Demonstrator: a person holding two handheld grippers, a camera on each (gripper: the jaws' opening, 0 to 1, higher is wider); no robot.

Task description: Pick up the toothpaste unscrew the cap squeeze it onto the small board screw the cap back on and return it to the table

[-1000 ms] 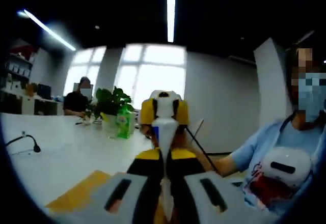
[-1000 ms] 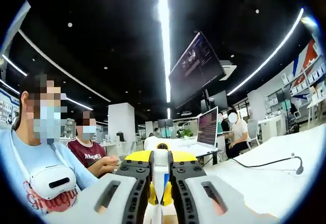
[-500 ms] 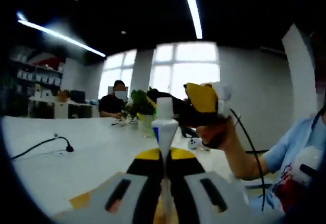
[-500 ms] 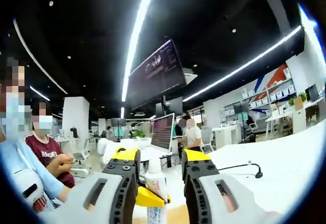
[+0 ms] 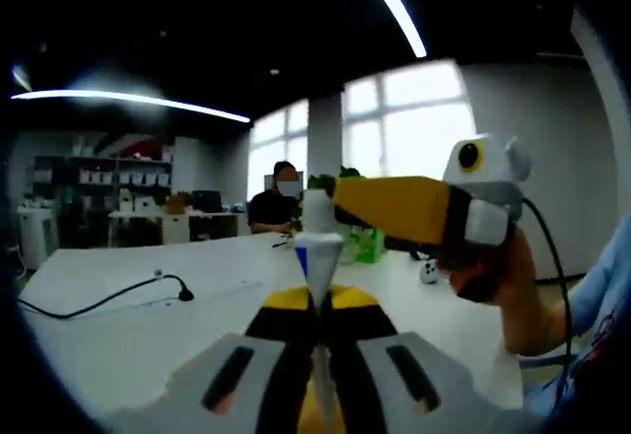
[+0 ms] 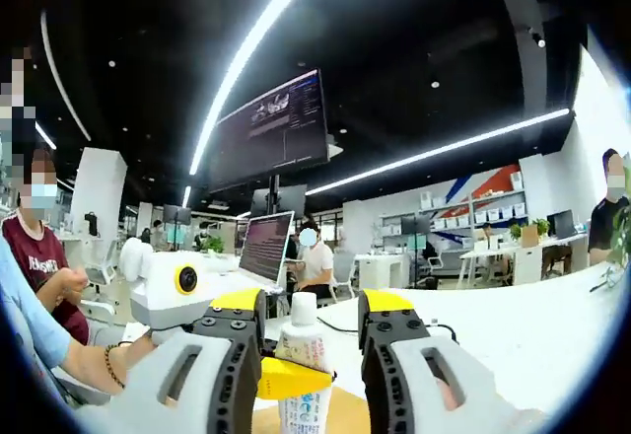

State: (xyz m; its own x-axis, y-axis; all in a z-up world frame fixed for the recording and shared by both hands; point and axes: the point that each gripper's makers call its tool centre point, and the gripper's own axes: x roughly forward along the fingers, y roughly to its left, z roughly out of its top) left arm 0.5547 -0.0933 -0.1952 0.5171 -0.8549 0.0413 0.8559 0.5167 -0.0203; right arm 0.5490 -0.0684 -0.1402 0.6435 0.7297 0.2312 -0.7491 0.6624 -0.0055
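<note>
The toothpaste tube stands upright between the jaws of my left gripper, which is shut on it. Its white cap is on top. My right gripper is open, its jaws standing on either side of the cap with a gap on each side. In the left gripper view its yellow finger reaches in from the right, level with the cap, held by a hand. The left gripper's yellow tips pinch the tube low in the right gripper view.
A white table carries a black cable, a plant and a green bottle. A person sits at its far end. A tan board lies below the tube. An open laptop and seated people are behind.
My right gripper, shut on the cap a second ago, has opened and stays around it. In the left gripper view it has shifted from behind the cap to its right. Both cameras swung.
</note>
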